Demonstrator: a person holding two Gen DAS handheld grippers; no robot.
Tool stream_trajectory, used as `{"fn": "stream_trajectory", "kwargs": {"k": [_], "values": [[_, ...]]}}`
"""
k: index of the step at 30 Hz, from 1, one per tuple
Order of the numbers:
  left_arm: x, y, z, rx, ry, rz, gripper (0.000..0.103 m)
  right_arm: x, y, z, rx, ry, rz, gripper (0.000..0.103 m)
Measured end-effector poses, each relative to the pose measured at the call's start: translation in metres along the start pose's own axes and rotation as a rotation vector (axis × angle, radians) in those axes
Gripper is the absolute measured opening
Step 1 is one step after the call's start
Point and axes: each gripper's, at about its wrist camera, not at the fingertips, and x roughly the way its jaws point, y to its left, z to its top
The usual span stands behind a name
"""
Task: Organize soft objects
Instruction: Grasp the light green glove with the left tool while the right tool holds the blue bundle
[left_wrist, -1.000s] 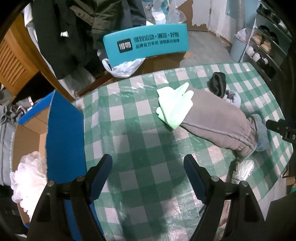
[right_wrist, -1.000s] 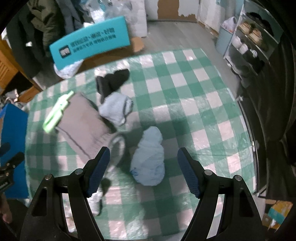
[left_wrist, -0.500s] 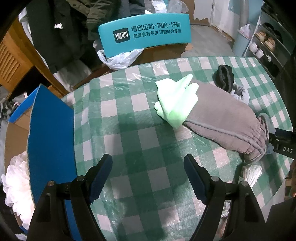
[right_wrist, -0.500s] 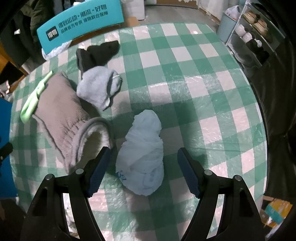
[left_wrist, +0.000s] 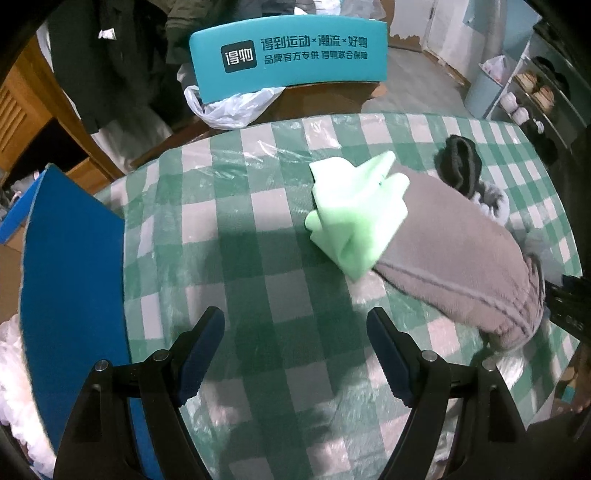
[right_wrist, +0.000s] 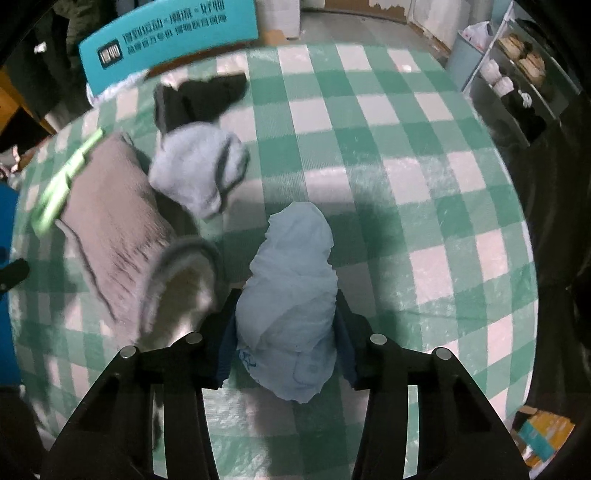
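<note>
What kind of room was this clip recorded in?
Probably a lived-in home room: a table under a green checked tablecloth, dark coats hanging behind it, a shoe rack by the wall, and a teal cardboard box.

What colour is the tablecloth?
Green and white checks on the tablecloth, clearest in the right wrist view.

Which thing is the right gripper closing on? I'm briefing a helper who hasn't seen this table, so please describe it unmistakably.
On the green-and-white checked tablecloth, look at the near edge, just right of the folded grey-brown garment. There the right gripper, whose jaws have just been closing, squeezes a pale blue crumpled bundle. Unlike the grey-blue sock behind it, it looks thin, wrinkled and papery.
</note>
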Motion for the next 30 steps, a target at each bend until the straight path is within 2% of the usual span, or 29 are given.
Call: {"fn": "stream_trajectory", "kwargs": {"k": [3,10,16,23,30], "values": [[0.004,0.000,0.008,0.004,-0.006,0.004,0.081,-0.012,0.005,0.006,-0.011,-0.034,-0.004,0.045],[0.008,-0.008,0.022,0.047,-0.027,0.022,0.081,-0.038,0.009,0.019,0.001,-0.100,0.050,0.045],[0.012,-0.015,0.033,0.056,-0.036,-0.019,0.081,-0.060,0.021,0.031,0.002,-0.161,0.119,0.045],[0.026,-0.027,0.041,0.109,-0.016,-0.027,0.081,-0.052,0.040,0.035,-0.033,-0.136,0.153,0.045],[0.038,-0.031,0.047,0.111,0.003,-0.048,0.081,-0.042,0.053,0.035,-0.058,-0.108,0.164,0.045]]}}
